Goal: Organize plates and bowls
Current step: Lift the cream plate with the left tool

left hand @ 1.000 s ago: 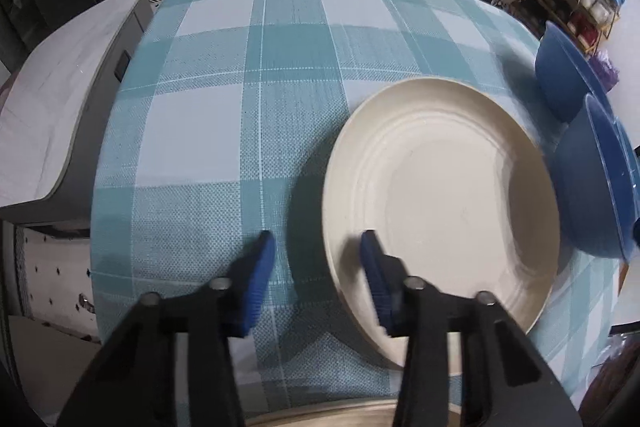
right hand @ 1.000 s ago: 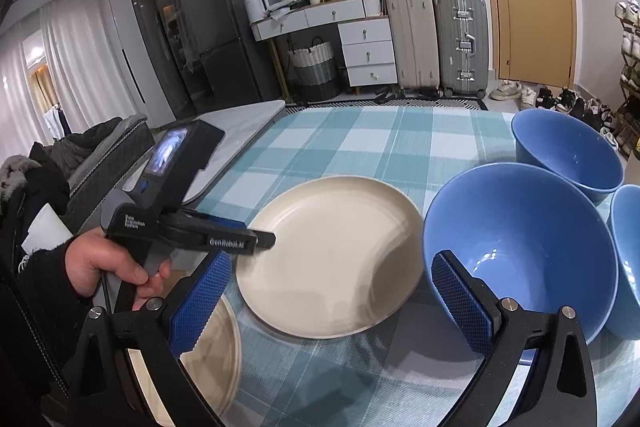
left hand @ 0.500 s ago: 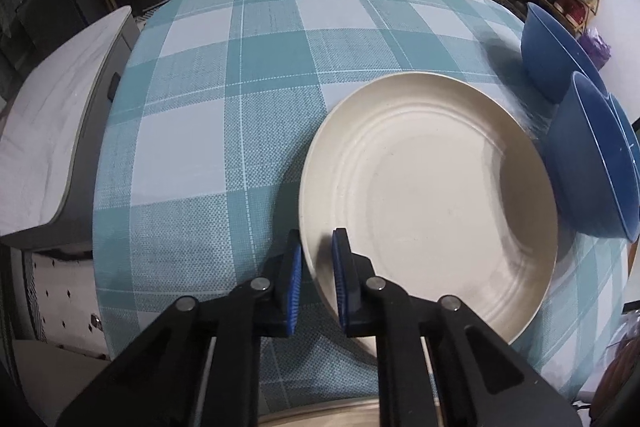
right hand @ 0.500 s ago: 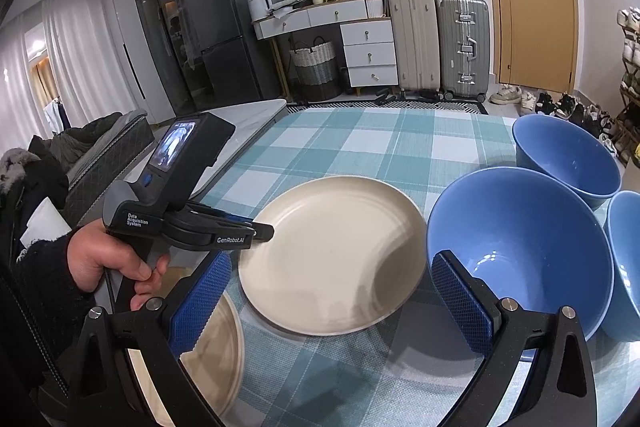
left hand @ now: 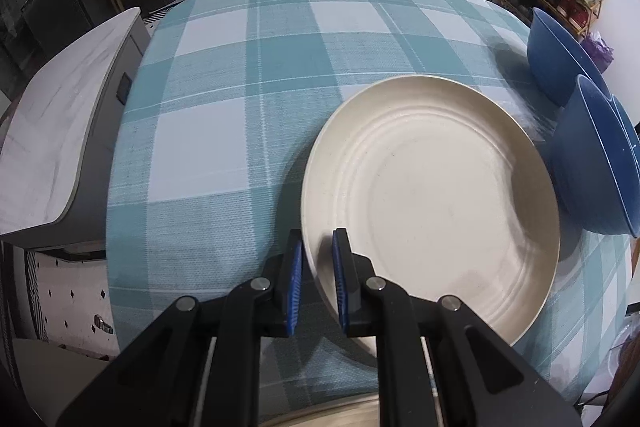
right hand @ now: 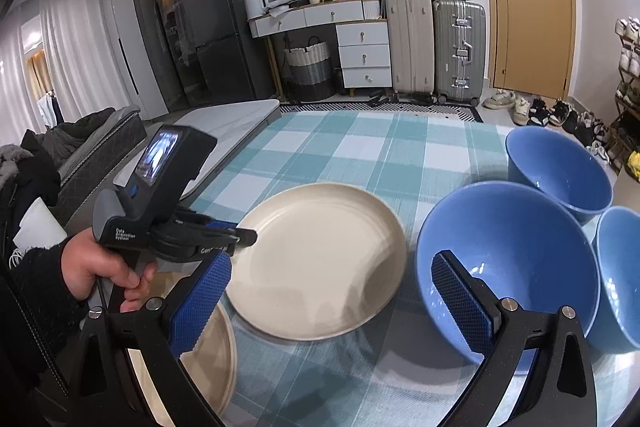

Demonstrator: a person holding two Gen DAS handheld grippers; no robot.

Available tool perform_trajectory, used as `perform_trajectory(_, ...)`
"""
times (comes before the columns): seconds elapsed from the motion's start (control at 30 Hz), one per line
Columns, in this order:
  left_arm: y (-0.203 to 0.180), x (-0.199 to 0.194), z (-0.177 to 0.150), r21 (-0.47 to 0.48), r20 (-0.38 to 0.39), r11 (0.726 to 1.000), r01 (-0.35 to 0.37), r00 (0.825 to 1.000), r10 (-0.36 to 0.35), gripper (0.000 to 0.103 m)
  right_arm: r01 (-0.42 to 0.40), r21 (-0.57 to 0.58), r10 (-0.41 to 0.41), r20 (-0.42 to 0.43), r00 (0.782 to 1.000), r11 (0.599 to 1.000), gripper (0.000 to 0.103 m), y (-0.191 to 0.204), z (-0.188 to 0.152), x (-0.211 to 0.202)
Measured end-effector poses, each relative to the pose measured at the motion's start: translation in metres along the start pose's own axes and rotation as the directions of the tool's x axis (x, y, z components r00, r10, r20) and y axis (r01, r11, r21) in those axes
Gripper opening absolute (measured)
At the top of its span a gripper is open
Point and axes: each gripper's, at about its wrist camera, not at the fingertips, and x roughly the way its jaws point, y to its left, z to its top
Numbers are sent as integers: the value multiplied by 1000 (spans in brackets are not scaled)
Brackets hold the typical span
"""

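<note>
A cream plate point(left hand: 432, 199) point(right hand: 316, 259) is tilted, its near rim raised off the checked tablecloth. My left gripper point(left hand: 316, 267) point(right hand: 244, 238) is shut on that near-left rim, one blue pad on each face. A second cream plate point(right hand: 208, 355) lies at the table's near edge, partly hidden behind my right gripper's left finger. Three blue bowls stand to the right: a near one point(right hand: 504, 259), a far one point(right hand: 560, 171) and one at the frame edge point(right hand: 620, 275). My right gripper point(right hand: 332, 299) hangs open above the table, nothing between its pads.
The teal checked tablecloth point(left hand: 248, 75) stretches away to the far edge. A grey-topped side table point(left hand: 52, 135) stands to the left of it. A person's hand point(right hand: 100, 271) holds the left gripper. Suitcases, drawers and a shoe rack stand beyond the table.
My left gripper's jaws went from wide apart around the plate's rim to shut on it. The plate's near edge has lifted. The right gripper has kept still.
</note>
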Motion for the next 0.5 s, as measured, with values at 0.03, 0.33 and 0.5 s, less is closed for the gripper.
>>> perform_trajectory(0.03, 3, 0, 0, -7, 2, 1000, -1, 1000, 1, 12, 0, -2, 0, 0, 1000, 1000, 102, 0, 2, 0)
perform_trajectory(0.33, 28, -5, -3, -53, 14, 999, -7, 1000, 8, 14, -17, 13, 17, -21, 1000, 1000, 102, 0, 26, 3)
perform_trajectory(0.5, 42, -8, -7, -75, 16, 997, -15, 1000, 16, 14, -29, 26, 30, -13, 999, 999, 102, -4, 37, -3)
